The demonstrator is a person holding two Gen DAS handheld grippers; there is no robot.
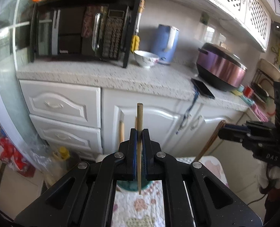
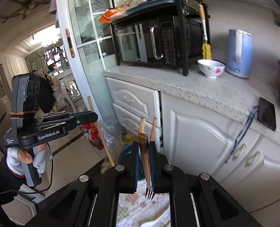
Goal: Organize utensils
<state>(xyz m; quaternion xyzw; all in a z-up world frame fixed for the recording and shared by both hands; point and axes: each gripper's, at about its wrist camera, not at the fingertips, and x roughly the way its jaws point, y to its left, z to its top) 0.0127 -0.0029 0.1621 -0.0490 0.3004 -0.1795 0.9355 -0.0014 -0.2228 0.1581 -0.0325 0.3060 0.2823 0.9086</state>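
Landmark: microwave [image 1: 79,34], black, in a black rack on the speckled bench [image 1: 105,77].
Right of microwave: yellow brush [image 2: 206,49] hanging from the rack's side; white flowered bowl [image 2: 211,68] on the bench just beside the rack leg; blue kettle [image 2: 239,54] beyond the bowl.
Farther right of microwave: purple cooker [image 1: 220,66]; dark phone [image 1: 203,89] near the bench edge with a blue cord hanging over the cabinet doors.
Below microwave: white drawers [image 1: 62,102] and white cabinet doors [image 1: 153,124].
Left of microwave: glass door [image 2: 86,43] with a white frame.
Left tool [image 1: 139,132]: pressed together, pinching one pale bamboo chopstick [image 1: 139,117].
Chopstick: thin, round, light tan, held upright mid-length; its top stands in front of the cabinet doors below the microwave, its lower end hangs over a teal cup [image 1: 128,186].
Right tool [image 2: 144,145]: pressed together, pinching a fork [image 2: 144,151].
Fork: brown wooden handle, scorched dark lower down, metal tines pointing down over a floral quilted cloth [image 2: 140,206].
Teal cup: on the cloth, below and in front of the microwave; two wooden handles [image 2: 147,126] stand up out of it.
In the way: nothing between either tool and the cup; the two tools are well apart.
Hand [image 2: 29,158]: gloved, gripping the left tool's handle.
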